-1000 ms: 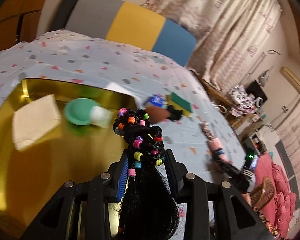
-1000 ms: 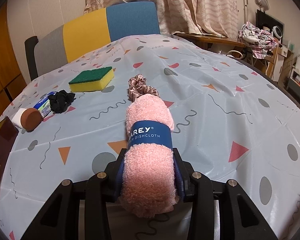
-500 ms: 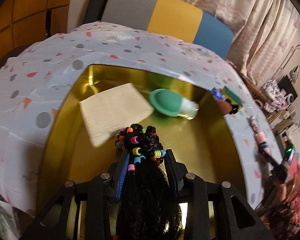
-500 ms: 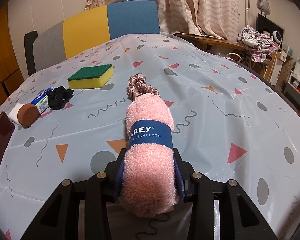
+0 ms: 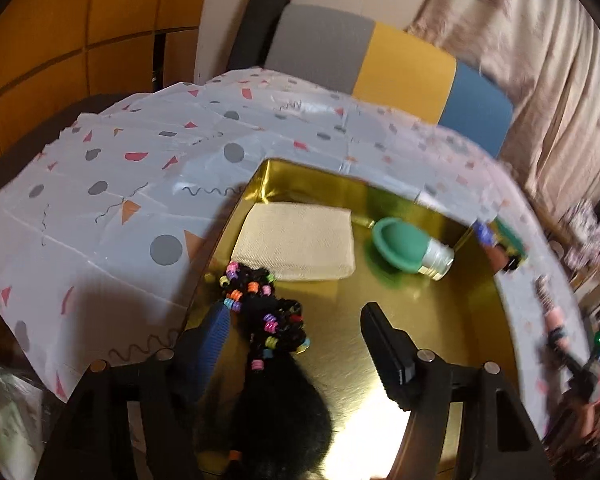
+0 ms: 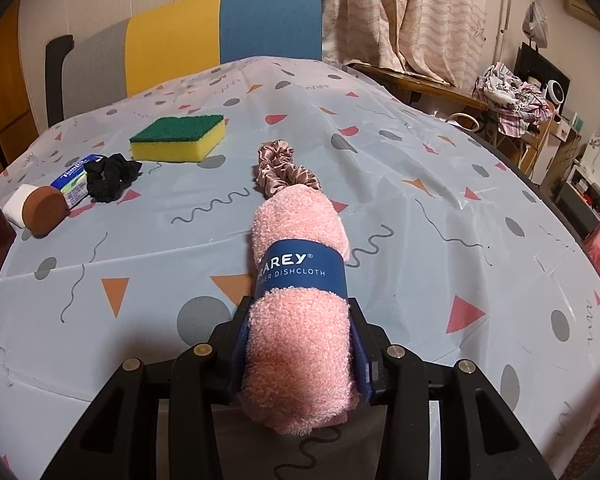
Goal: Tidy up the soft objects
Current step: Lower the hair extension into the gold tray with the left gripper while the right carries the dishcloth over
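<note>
Dropping the beaded hair bundle (image 5: 268,320) into the gold tray (image 5: 440,320): my left gripper (image 5: 296,332) just opened. Right gripper (image 6: 300,340) squeezes the pink dishcloth (image 6: 300,300) over the table; I'd bring it next.

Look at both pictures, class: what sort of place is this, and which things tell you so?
Most likely a lived-in room at home: a table under a patterned tablecloth, long curtains behind a colour-block chair, and a cluttered side table with heaped laundry.
</note>
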Motion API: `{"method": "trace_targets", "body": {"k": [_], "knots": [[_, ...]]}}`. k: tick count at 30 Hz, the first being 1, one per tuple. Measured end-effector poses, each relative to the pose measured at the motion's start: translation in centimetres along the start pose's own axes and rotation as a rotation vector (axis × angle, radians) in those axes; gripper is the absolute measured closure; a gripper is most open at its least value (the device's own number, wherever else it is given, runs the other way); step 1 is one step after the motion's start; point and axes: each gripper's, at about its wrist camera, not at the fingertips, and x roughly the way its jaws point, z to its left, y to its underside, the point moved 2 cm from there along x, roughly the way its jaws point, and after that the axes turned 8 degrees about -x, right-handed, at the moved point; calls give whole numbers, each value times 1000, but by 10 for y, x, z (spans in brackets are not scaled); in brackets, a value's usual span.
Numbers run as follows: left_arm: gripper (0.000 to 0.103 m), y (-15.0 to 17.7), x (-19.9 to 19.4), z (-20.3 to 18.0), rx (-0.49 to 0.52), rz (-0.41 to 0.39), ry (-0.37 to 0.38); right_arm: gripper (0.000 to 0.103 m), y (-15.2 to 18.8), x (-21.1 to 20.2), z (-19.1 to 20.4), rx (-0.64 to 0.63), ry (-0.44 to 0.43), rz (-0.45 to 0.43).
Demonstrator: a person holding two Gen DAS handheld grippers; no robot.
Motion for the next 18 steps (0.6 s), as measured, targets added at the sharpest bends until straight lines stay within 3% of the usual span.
{"method": "trace_targets", "body": {"k": [4,8,12,18], "knots": [[34,-3,-16,2,-79,-39,61,64,-4,-4,2,20,-15,22],[34,2,-29,-11,-57,-88,80,65,-5,-16,12,40,-67,13],[34,14,-31,-34,7,-63,157,65,-6,-38,36,34,-150,-16],[34,32,-26,-56,73,-2,203,65,-13,-75,80,17,-296,-66]]}}
